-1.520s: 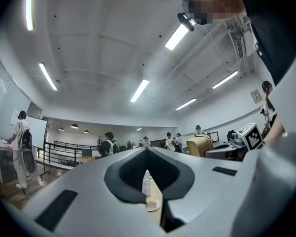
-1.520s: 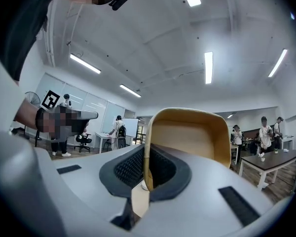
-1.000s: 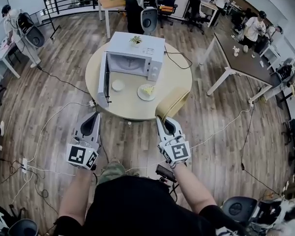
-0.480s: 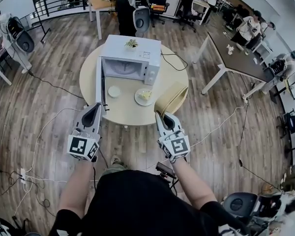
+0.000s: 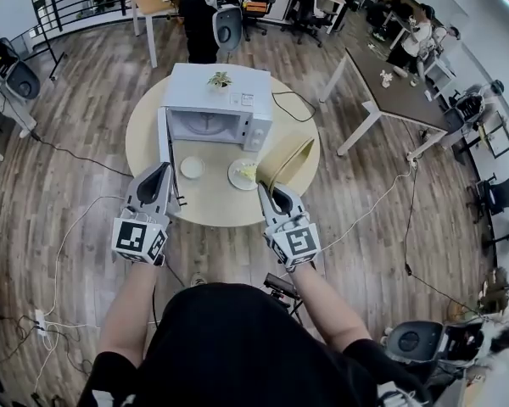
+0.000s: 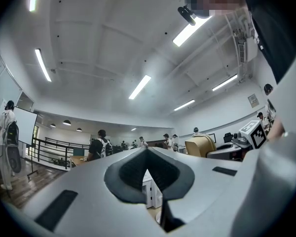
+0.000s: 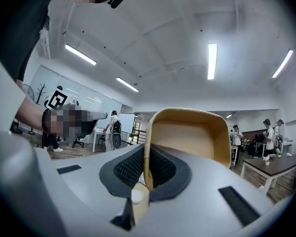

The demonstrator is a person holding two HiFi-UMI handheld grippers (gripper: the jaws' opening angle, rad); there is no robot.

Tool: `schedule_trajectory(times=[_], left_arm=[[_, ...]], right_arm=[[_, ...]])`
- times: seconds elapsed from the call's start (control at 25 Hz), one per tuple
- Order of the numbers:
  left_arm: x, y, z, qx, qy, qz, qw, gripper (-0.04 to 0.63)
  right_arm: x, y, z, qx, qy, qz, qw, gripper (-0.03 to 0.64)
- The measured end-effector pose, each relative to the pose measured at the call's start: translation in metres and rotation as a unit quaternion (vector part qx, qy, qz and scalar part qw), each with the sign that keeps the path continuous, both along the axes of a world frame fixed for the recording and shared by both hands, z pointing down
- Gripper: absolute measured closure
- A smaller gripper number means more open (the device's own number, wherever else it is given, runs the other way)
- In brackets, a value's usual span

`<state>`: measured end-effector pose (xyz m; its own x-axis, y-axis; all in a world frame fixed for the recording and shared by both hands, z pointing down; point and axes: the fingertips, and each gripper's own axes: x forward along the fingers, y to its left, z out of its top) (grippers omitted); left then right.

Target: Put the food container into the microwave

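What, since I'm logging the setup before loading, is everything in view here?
round table: one, pale wood, centre of room
microwave: one, white, far side of table, door open
potted plant: one, green, on top of microwave
plate of food: one, white, on table before microwave
round dish: one, white, left of plate
food container: one, tan, in jaws of right gripper
desks, chairs, people: several, background
left gripper: one, grey, jaws together, empty
right gripper: one, grey, jaws shut on container

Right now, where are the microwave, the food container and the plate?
microwave [image 5: 199,91]: head view, white top panel.
food container [image 5: 287,159]: head view, tan outer wall.
plate [image 5: 235,176]: head view, bare left rim.
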<state>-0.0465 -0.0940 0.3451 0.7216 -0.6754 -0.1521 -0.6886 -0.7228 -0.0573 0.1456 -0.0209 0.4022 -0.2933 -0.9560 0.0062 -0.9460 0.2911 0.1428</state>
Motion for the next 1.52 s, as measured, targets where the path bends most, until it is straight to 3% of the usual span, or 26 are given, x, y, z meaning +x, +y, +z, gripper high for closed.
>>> schedule_trajectory(times=[0.76, 0.92, 1.52], left_arm=[[-0.008, -0.083, 0.022, -0.013, 0.007, 0.035, 0.9993, 0.577], [-0.005, -0.092, 0.028, -0.018, 0.006, 0.032, 0.9993, 0.577], [0.025, -0.134, 0.033, -0.02, -0.01, -0.003, 0.9997, 0.577]], right_arm=[[-0.023, -0.086, 0.011, -0.008, 0.016, 0.022, 1.0, 0.591], [-0.022, -0.102, 0.015, -0.003, 0.039, 0.006, 0.999, 0.591], [-0.018, -0.174, 0.022, -0.033, 0.053, -0.067, 0.996, 0.591]])
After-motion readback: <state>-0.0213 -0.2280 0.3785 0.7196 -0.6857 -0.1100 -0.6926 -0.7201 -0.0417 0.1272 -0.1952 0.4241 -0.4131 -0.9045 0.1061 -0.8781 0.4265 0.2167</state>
